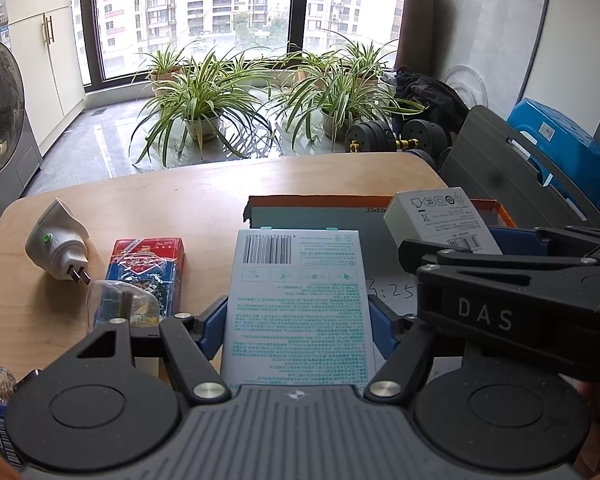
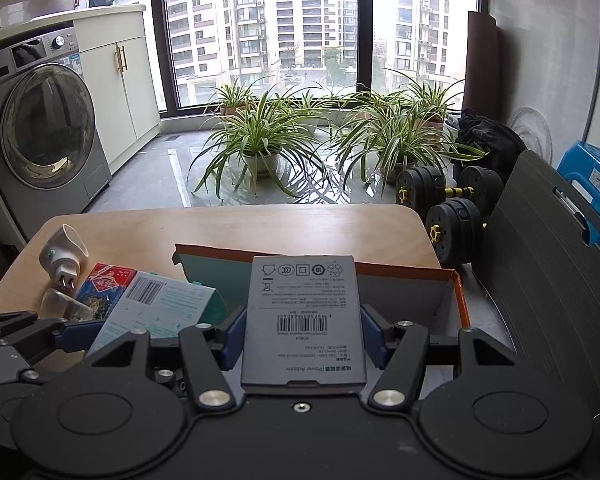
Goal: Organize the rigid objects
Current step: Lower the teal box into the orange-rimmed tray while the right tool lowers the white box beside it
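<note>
My left gripper (image 1: 298, 322) is shut on a light blue box with teal print and a barcode (image 1: 298, 304), held over the near edge of an orange-rimmed cardboard tray (image 1: 312, 202). My right gripper (image 2: 303, 338) is shut on a grey power adapter box (image 2: 303, 320), held above the same tray (image 2: 456, 296). The grey box also shows in the left wrist view (image 1: 440, 216), and the blue box in the right wrist view (image 2: 156, 312). On the wooden table (image 1: 180, 196) lie a white plug-in device (image 1: 56, 240), a red and blue box (image 1: 148, 272) and a clear plastic item (image 1: 120, 300).
A dark grey board (image 2: 548, 280) leans at the table's right side with a blue stool (image 2: 592, 176) behind it. Dumbbells (image 2: 448, 200) and several potted plants (image 2: 260, 140) stand on the floor beyond. A washing machine (image 2: 40, 128) is at the left.
</note>
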Demonstrator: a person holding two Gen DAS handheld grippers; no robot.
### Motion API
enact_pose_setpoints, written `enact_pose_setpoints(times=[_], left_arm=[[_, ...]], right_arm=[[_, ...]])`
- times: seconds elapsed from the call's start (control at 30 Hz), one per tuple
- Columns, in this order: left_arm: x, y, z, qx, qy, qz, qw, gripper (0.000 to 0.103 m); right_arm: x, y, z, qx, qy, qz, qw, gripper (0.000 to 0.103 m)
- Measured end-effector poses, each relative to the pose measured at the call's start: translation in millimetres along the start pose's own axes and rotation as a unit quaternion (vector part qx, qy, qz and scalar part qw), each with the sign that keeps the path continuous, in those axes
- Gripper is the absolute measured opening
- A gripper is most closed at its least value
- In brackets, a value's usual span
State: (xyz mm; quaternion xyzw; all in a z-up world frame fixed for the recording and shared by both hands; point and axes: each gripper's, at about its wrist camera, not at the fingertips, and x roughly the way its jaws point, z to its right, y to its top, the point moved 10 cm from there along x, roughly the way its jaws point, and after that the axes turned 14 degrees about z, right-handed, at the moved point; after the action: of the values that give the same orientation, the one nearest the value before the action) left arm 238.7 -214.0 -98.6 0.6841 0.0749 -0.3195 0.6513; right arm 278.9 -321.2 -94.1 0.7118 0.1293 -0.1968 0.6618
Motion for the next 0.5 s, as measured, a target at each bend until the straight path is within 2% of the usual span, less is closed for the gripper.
enact_pose_setpoints(times=[0.5], left_arm=[[1.1,-3.3,-1.3,0.003,-0.003,-0.004,1.0,0.072]], right_arm=[[3.6,-2.1,-2.9,-0.002,0.0,-0.004,1.0,0.071]])
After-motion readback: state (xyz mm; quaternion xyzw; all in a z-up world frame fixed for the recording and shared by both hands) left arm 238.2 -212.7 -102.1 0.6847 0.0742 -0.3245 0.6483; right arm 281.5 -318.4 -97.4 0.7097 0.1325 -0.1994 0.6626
